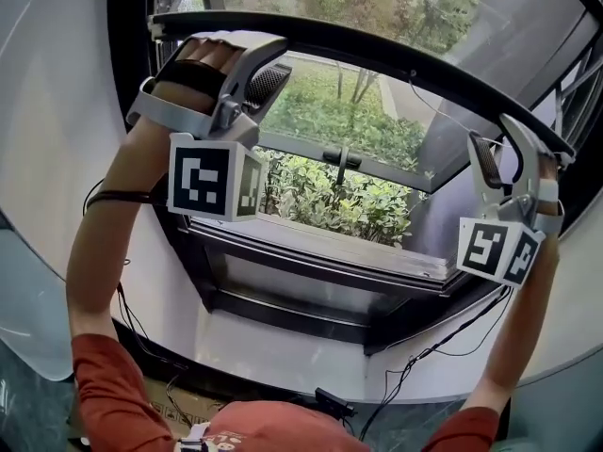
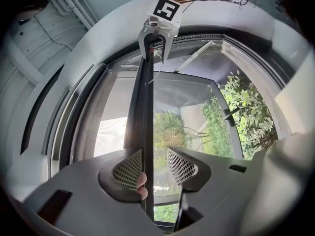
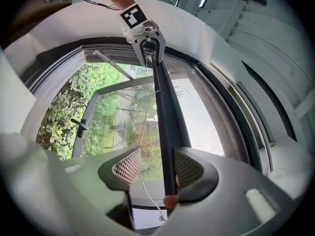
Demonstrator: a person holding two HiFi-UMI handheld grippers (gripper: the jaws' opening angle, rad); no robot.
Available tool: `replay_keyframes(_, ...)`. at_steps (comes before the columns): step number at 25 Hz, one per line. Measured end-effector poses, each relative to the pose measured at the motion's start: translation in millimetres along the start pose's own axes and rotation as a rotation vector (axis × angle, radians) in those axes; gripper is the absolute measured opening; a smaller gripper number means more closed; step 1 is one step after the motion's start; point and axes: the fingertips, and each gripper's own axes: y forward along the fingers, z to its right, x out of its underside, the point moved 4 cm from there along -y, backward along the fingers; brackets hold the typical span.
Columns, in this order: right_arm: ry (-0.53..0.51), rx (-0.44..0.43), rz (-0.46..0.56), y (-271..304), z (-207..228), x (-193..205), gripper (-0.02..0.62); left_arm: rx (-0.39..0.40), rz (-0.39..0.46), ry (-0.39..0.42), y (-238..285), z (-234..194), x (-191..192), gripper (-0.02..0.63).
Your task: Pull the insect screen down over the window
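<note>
Straddling the screen bar [image 1: 377,53], left hand-held gripper [image 2: 153,156] and right hand-held gripper [image 3: 157,154] gape; their views show gaps.

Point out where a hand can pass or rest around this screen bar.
Free: the screen bar stretch between the left gripper and right gripper, and the white sill below the window frame. Crowded: both bar ends, where a gripper straddles it.

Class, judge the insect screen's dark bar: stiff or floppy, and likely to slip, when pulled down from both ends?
Probably stiff: the bar runs as one smooth line from left gripper to right gripper. It may slip, since it lies loose between open jaws at both. The thin cord would likely just dangle.
</note>
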Motion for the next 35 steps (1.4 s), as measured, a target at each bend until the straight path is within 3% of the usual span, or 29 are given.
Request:
replay_keyframes(12, 0.094, -0.065, 0.013, -21.5, -62.8, -0.8, 0.225, 0.069, -0.013, -0.049, -20.3, 61.4, -5.2, 0.161)
replay_keyframes(19, 0.155, -0.087, 0.026, -47.5, -121.3, -1.8, 0.232, 0.11, -0.024, -0.077, -46.5, 119.0, -13.5, 0.161)
replay_keyframes(27, 0.201, -0.188, 0.038, -52.3, -131.7, -7.8, 0.232, 0.198, -0.022, -0.147, -54.6, 131.3, -9.1, 0.161)
replay_keyframes(35, 0.254, -0.266, 0.033, -79.6, -201.0, -4.2, 0.233, 0.267, -0.031, -0.194, -79.8, 198.5, -19.7, 0.161)
